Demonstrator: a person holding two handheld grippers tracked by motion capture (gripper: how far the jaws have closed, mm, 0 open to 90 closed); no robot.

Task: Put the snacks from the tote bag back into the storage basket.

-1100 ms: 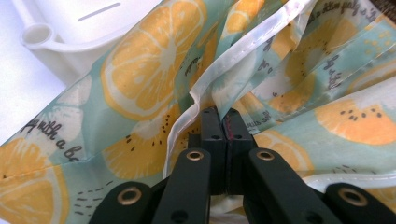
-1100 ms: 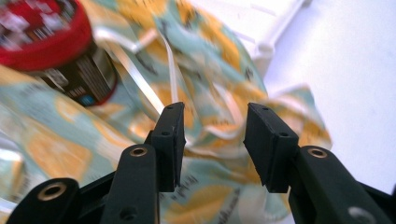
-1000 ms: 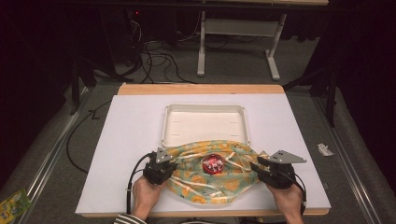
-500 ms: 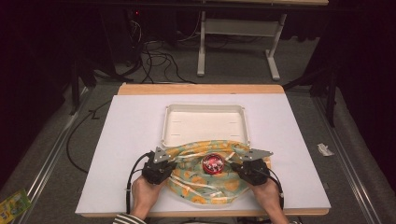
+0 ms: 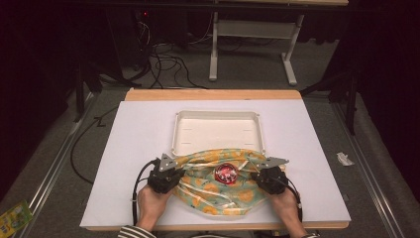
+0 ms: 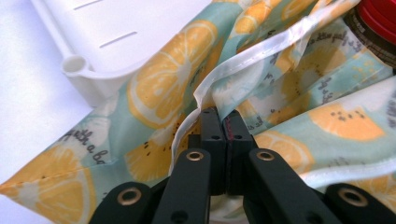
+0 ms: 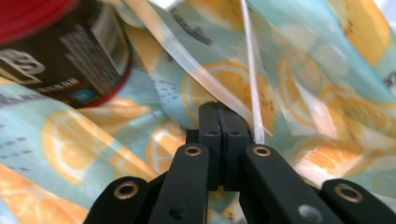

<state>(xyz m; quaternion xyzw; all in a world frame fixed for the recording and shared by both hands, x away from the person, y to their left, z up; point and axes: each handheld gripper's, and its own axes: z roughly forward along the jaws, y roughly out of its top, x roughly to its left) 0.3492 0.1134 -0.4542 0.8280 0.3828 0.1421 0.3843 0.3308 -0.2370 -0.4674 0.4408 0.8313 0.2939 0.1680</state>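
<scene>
Looking down from the high view, the left gripper (image 5: 171,168) and the right gripper (image 5: 263,168) are each clamping an opposite edge of the lemon-print bag (image 5: 218,186), which is lying at the near edge of the white board (image 5: 124,148), its far side lapping over the near rim of the white tray (image 5: 216,130). Taking both sides at once is probably meant to spread or lift the bag with the red-lidded jar (image 5: 226,172) sitting in its middle. The board is resting on a wooden table (image 5: 213,94); beyond it, cables (image 5: 163,59) are trailing across a grey floor under a pale desk frame (image 5: 247,44), and the room is staying dark.

In the left gripper view, the jaws are standing pressed together on a fold of the bag just under its white hem (image 6: 261,51), so the fabric is rising off the surface beside the tray's corner (image 6: 77,65).

In the right gripper view, the jaws are likewise pinched tight on the fabric where a white trim strip (image 7: 252,84) is crossing them, with the jar (image 7: 60,56) leaning close on the cloth, apparently inside the bag's opening.
</scene>
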